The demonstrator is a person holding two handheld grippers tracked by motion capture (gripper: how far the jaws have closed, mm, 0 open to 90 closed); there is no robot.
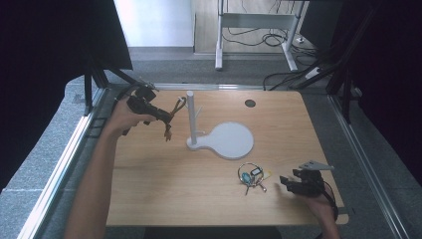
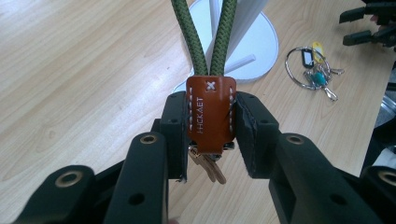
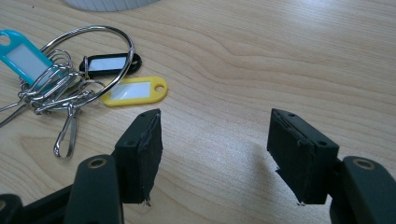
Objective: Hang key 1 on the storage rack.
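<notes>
**Leather tab gripped, cord loop at the stand**

Our left hand-held gripper (image 2: 211, 135) is clenched on the brown leather tab (image 2: 210, 112) of a keychain, pads pressing its two stitched edges. From the tab a green cord (image 2: 209, 37) runs up and away in two strands toward the white stand (image 1: 191, 117); a key (image 2: 208, 168) hangs below the tab, between the jaws. In the high view this gripper sits at about nine o'clock from the stand's post, near the bench's (image 1: 149, 194) far-left part, with the cord reaching toward the post and its small pegs. Whether the loop is already over a peg we cannot tell.

We judge the keychain light. The cord is soft and will sag and swing, so it gives no control of the loop's shape; the leather tab is the stiffest, least slippery part and the right place to hold. Gripped there, the loop stays free ahead of the jaws for hooking. The dangling key may sway and knock the post.

Our right hand-held gripper (image 3: 215, 154) is released, jaws wide with nothing between them, low over the bench at about five o'clock from the stand's round base (image 1: 231, 142). Just beside it, at its ten o'clock in its own view, lies a key ring (image 3: 88, 60) with blue, black and yellow tags. These are hard, thin and flat on the wood; the big wire ring looks the easiest part to pinch.
</notes>
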